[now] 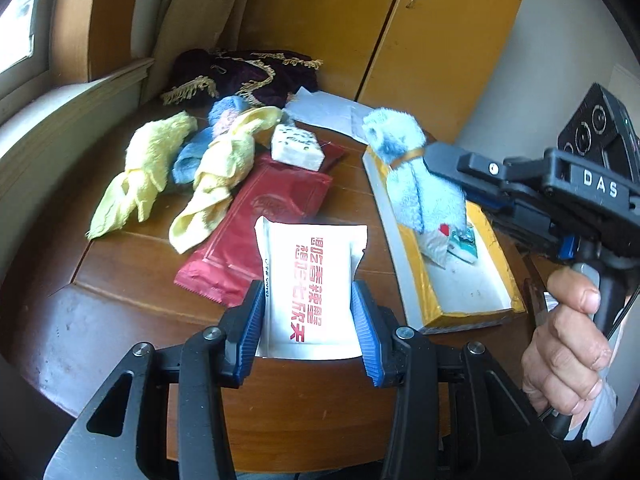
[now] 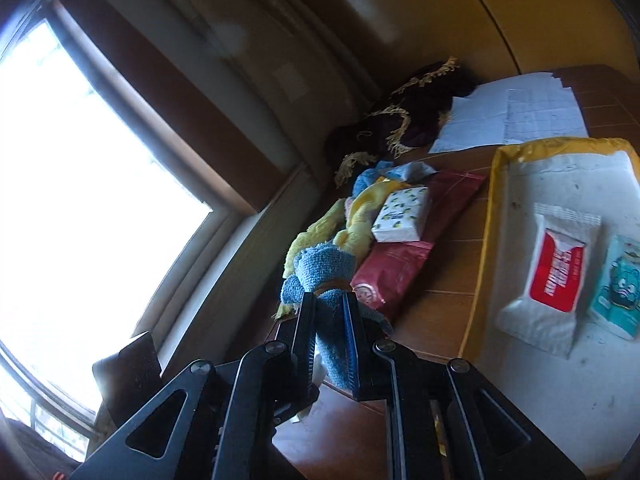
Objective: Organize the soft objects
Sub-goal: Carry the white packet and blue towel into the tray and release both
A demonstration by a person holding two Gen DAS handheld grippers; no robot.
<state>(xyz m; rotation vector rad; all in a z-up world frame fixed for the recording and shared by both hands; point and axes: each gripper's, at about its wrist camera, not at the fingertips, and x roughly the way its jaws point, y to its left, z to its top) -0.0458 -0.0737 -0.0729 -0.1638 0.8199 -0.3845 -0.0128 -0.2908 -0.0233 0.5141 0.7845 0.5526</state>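
A rolled blue towel, bound by a tan band, is clamped between the narrow jaws of the right gripper and is held above the far end of a yellow-edged white tray. Inside the tray a white packet with a red label and a teal packet with a cartoon figure are seen lying side by side. A white packet with red Chinese characters is gripped at its sides by the left gripper, whose blue pads are pressed against it, over the brown wooden table. Beyond it lie a dark red pouch, two yellow towels, another blue towel and a lemon-printed tissue pack. A fringed maroon cloth and white papers are seen at the table's far edge. The right gripper's handle is held by a hand.
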